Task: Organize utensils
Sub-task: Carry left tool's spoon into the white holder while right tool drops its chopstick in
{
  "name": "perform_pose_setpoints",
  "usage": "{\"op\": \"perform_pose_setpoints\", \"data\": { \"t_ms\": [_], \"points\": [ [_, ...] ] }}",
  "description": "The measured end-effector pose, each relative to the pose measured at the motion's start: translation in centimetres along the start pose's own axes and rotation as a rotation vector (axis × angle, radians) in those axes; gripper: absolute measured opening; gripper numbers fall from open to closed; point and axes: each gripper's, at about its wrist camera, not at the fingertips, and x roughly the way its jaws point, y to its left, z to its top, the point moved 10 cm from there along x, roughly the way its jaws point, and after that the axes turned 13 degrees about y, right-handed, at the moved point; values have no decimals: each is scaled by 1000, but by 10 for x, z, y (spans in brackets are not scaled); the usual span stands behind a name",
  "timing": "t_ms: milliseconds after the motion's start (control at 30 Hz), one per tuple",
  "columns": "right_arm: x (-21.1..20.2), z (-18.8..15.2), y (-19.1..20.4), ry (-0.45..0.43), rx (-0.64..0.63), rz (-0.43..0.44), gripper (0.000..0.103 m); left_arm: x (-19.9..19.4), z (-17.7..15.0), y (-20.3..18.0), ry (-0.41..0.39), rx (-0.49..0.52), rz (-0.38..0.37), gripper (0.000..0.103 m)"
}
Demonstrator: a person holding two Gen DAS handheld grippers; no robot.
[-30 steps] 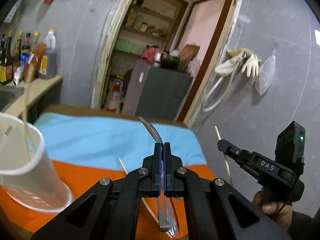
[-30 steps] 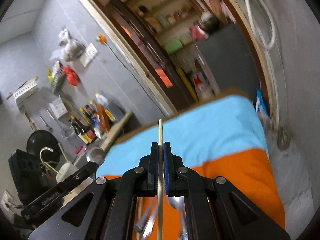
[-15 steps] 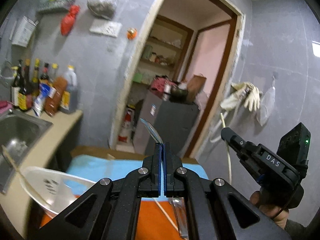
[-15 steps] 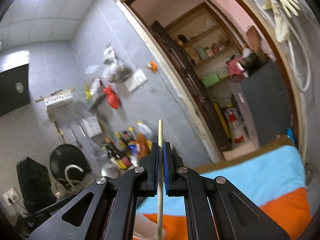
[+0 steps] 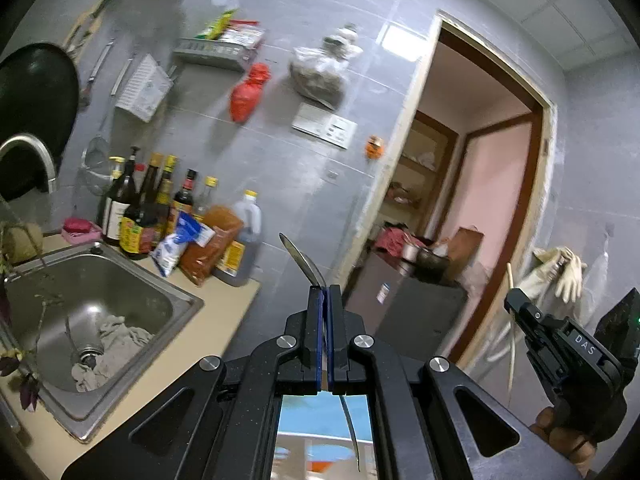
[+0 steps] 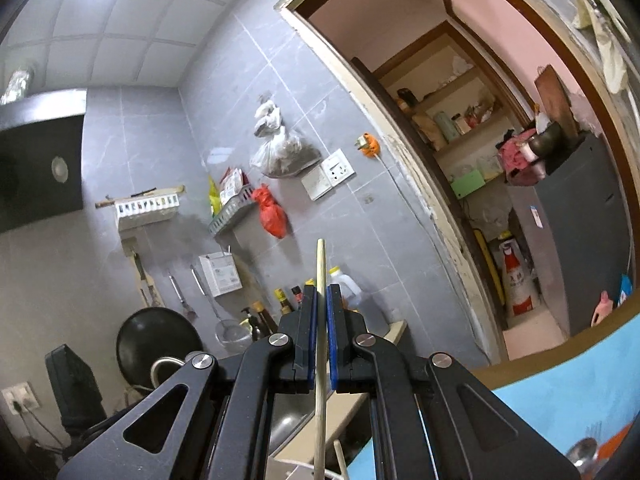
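Note:
My left gripper (image 5: 325, 294) is shut on a metal spoon (image 5: 304, 262); its bowl sticks up past the fingertips and its handle hangs down below. My right gripper (image 6: 320, 294) is shut on a wooden chopstick (image 6: 319, 320) that runs upright between the pads. The right gripper also shows in the left wrist view (image 5: 560, 344), raised at the right with the chopstick (image 5: 510, 280) in it. In the right wrist view the rim of a white holder (image 6: 296, 468) with another chopstick (image 6: 340, 460) in it shows just under the gripper. A spoon (image 6: 582, 450) lies on the orange cloth at the lower right.
A steel sink (image 5: 100, 312) with a rag sits at the left, with several bottles (image 5: 152, 208) behind it on the counter. The blue and orange cloth (image 6: 580, 392) covers the table. A doorway (image 5: 480, 200) and a grey cabinet (image 5: 400, 296) are ahead.
Both grippers have tilted upward and risen, so the table and white holder dropped out of the left view. The sink and wall shelves came into view. Both grips are unchanged.

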Motion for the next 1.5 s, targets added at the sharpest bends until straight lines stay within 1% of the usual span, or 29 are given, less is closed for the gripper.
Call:
{"op": "perform_pose_setpoints", "data": {
  "t_ms": [33,167,300,367,433,600,767,900,1167,1367,1400,1500],
  "points": [
    [4,-3,0,-3,-10,-1,3,2,-2,8,-8,-4,5,0],
    [16,-16,2,-15,-57,-11,3,5,-13,19,-31,7,13,0],
    [20,-33,-1,-36,-81,-20,3,9,-30,22,-52,44,41,0],
    [24,-38,-2,-43,-89,-28,3,9,-38,21,-68,83,71,0],
    [27,-46,-2,-41,-102,-50,3,10,-43,19,-76,106,83,0],
    [26,-61,2,-54,-161,-117,3,16,-55,19,-78,123,93,0],
    [28,-71,10,-60,-227,-145,3,19,-62,15,-79,158,92,0],
    [27,-76,12,-58,-252,-156,3,22,-71,9,-66,197,88,0],
    [24,-88,11,-19,-282,-168,3,23,-83,11,-10,200,70,0],
    [21,-96,13,39,-287,-159,5,18,-88,10,53,161,6,1],
    [20,-98,12,46,-282,-158,5,17,-89,9,59,157,-2,3],
    [16,-98,13,58,-270,-153,6,12,-90,7,62,149,-9,10]
  ]
}}
